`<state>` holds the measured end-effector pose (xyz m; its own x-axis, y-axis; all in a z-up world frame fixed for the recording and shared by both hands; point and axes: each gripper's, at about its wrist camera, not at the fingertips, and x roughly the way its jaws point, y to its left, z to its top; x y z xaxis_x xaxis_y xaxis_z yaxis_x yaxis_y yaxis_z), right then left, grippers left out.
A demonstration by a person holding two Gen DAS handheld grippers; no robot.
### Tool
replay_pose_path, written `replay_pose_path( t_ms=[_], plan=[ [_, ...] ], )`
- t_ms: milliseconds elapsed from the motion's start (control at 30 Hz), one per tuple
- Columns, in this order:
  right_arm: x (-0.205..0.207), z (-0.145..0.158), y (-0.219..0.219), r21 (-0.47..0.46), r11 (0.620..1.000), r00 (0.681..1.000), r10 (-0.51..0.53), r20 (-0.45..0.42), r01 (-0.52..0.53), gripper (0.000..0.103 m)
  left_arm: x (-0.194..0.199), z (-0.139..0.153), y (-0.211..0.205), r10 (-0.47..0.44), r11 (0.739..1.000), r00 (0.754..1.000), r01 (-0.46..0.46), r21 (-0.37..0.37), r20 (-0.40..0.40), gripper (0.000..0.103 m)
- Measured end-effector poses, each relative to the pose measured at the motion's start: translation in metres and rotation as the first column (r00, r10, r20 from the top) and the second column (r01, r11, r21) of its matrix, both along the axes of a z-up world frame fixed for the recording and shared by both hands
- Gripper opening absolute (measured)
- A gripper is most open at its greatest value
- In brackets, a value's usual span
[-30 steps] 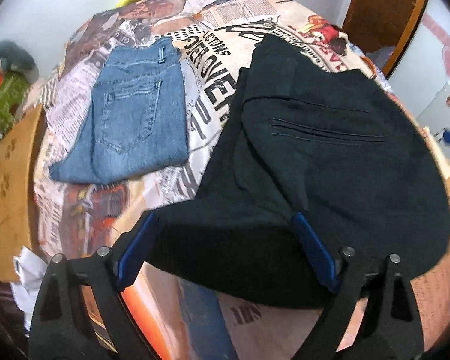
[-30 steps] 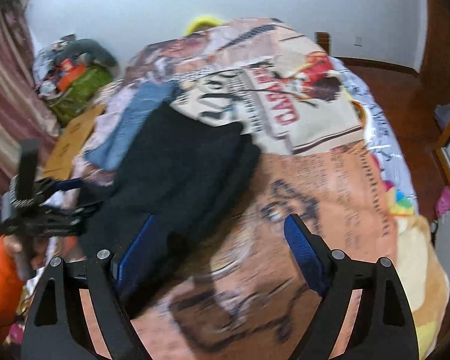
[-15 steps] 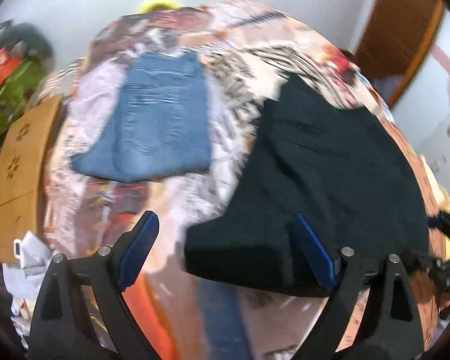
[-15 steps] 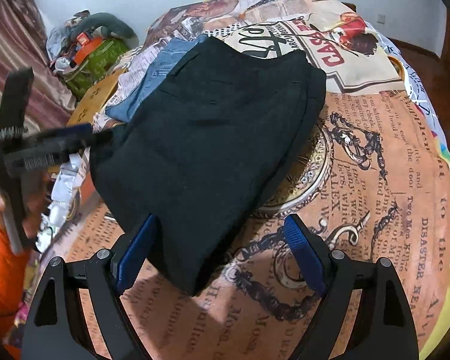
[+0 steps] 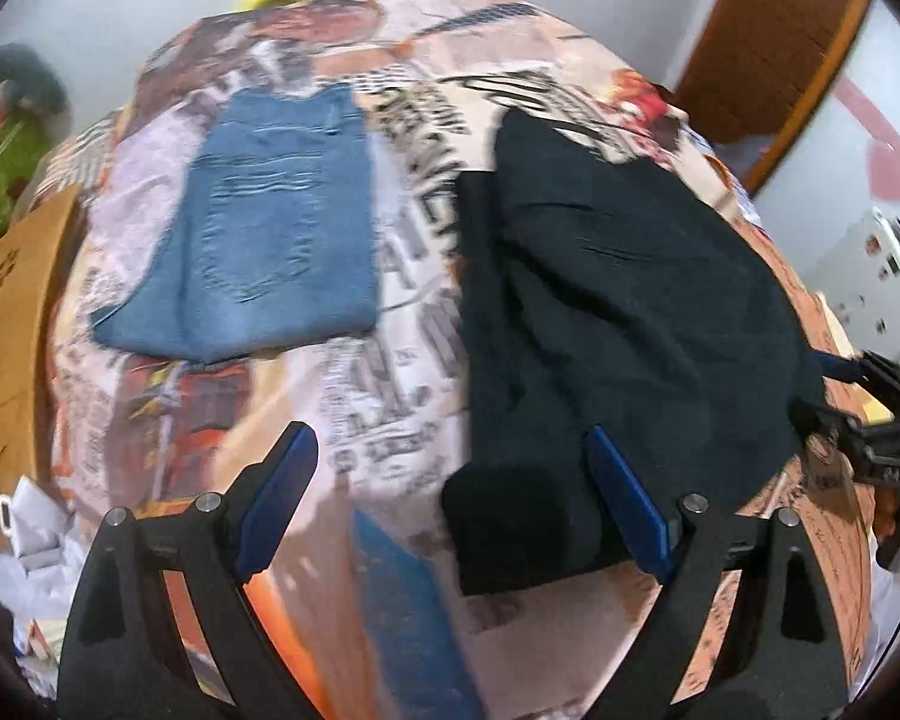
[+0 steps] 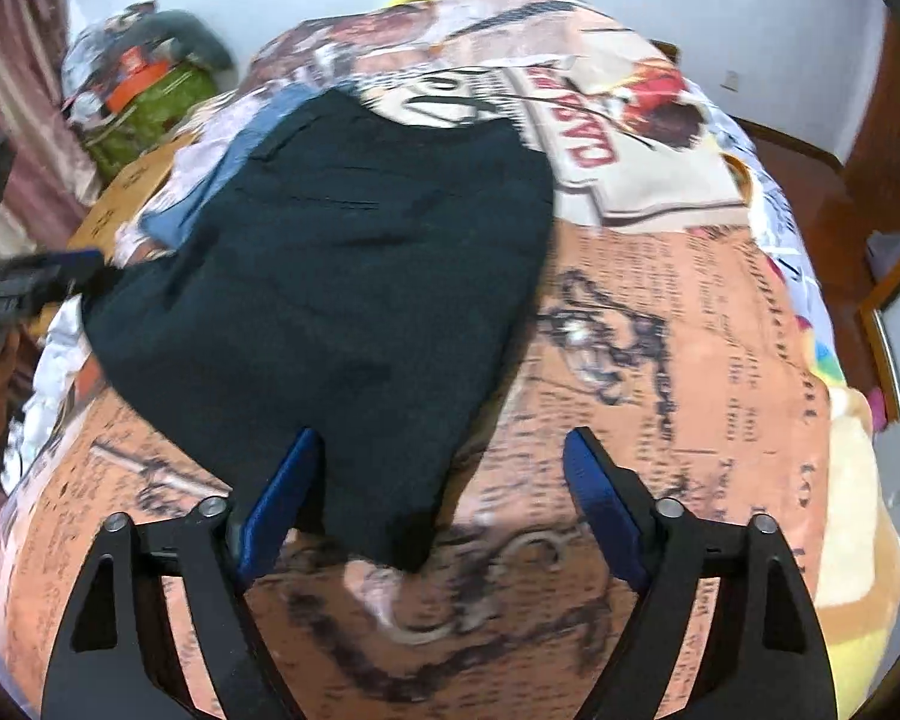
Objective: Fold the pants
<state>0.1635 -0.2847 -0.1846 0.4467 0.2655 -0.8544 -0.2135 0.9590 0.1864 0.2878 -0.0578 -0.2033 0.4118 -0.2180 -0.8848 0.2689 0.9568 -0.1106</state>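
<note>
The black pants (image 5: 618, 312) lie folded on the bed (image 5: 390, 396), on its newspaper-print cover, and everything else is best placed from them. To their left in the left wrist view, apart from them with a strip of cover between, sits a pair of jeans (image 5: 270, 240), already folded flat; that suggests a row of finished pieces is being laid out, with the pants as the piece in hand.

The left claw (image 5: 450, 492) hangs over the near left corner of the pants with its jaws wide. The corner bulges thick just inside the right finger and nothing presses on it, so this claw holds nothing. It looks placed there to take that corner when needed, or has let it lie.

The right claw (image 6: 441, 480) is at the opposite near corner of the pants. Its jaws are closing, with the pointed corner of the cloth between them; the left finger lies against the fabric edge, but the right finger is clear of it, so no grip is made yet. Taking that corner probably serves to pull the fold square or to carry it over for another fold.

The pants look folded at least once already, though the near edge is uneven and slanted, which I judge is why both claws are at that edge.

In the right wrist view the left claw shows at the pants' far left side.
</note>
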Motion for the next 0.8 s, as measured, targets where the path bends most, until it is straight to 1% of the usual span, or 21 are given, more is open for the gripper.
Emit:
replay_pose_path(
  t_ms=[67, 133, 200, 300, 400, 500, 533, 567, 600, 633, 733, 800],
  plan=[
    [-0.002, -0.001, -0.004, 0.025, 1.000, 1.000, -0.011, -0.004, 0.011, 0.072, 0.002, 0.000, -0.010, -0.013, 1.000, 1.000, 0.013, 0.007, 0.008, 0.092],
    [-0.004, -0.001, -0.004, 0.029, 1.000, 1.000, -0.007, 0.005, 0.007, 0.068, 0.010, -0.002, -0.020, -0.011, 0.999, 1.000, 0.010, 0.048, 0.017, 0.092],
    [-0.008, 0.001, 0.000, 0.023, 1.000, 1.000, 0.002, 0.019, -0.002, 0.060, 0.019, -0.006, -0.023, 0.010, 0.997, 1.000, -0.011, 0.074, 0.012, 0.092],
    [-0.010, 0.003, 0.003, 0.030, 0.999, 1.000, 0.013, 0.023, -0.014, 0.052, 0.026, -0.019, -0.015, 0.057, 0.990, 0.998, -0.059, 0.127, 0.018, 0.092],
    [-0.008, 0.003, 0.003, 0.029, 0.999, 1.000, 0.016, 0.026, -0.017, 0.051, 0.019, -0.027, -0.002, 0.084, 0.987, 0.996, -0.086, 0.135, 0.025, 0.092],
    [-0.009, 0.004, 0.003, 0.030, 0.999, 1.000, 0.014, 0.028, -0.015, 0.051, 0.009, -0.027, 0.009, 0.118, 0.967, 0.991, -0.129, 0.219, 0.064, 0.090],
    [-0.009, 0.005, 0.003, 0.029, 0.999, 0.999, 0.012, 0.030, -0.013, 0.051, 0.007, -0.028, 0.015, 0.123, 0.969, 0.991, -0.132, 0.210, 0.051, 0.089],
    [-0.009, 0.006, 0.003, 0.029, 0.999, 0.999, 0.011, 0.031, -0.012, 0.051, 0.006, -0.028, 0.023, 0.136, 0.973, 0.990, -0.139, 0.184, 0.028, 0.087],
    [-0.010, 0.007, 0.003, 0.030, 1.000, 0.999, 0.010, 0.032, -0.010, 0.051, 0.006, -0.026, 0.029, 0.145, 0.975, 0.989, -0.145, 0.170, 0.018, 0.084],
    [-0.010, 0.009, 0.002, 0.030, 1.000, 0.999, 0.007, 0.031, -0.008, 0.051, 0.005, -0.023, 0.033, 0.147, 0.975, 0.989, -0.149, 0.164, 0.021, 0.084],
    [-0.011, 0.017, -0.002, 0.034, 0.999, 0.999, -0.006, 0.036, 0.005, 0.051, 0.002, -0.003, 0.035, 0.131, 0.981, 0.989, -0.138, 0.138, 0.064, 0.084],
    [-0.010, 0.025, -0.007, 0.037, 0.999, 0.998, -0.021, 0.059, 0.018, 0.051, 0.004, 0.011, 0.030, 0.107, 0.988, 0.990, -0.116, 0.103, 0.089, 0.084]
  ],
)
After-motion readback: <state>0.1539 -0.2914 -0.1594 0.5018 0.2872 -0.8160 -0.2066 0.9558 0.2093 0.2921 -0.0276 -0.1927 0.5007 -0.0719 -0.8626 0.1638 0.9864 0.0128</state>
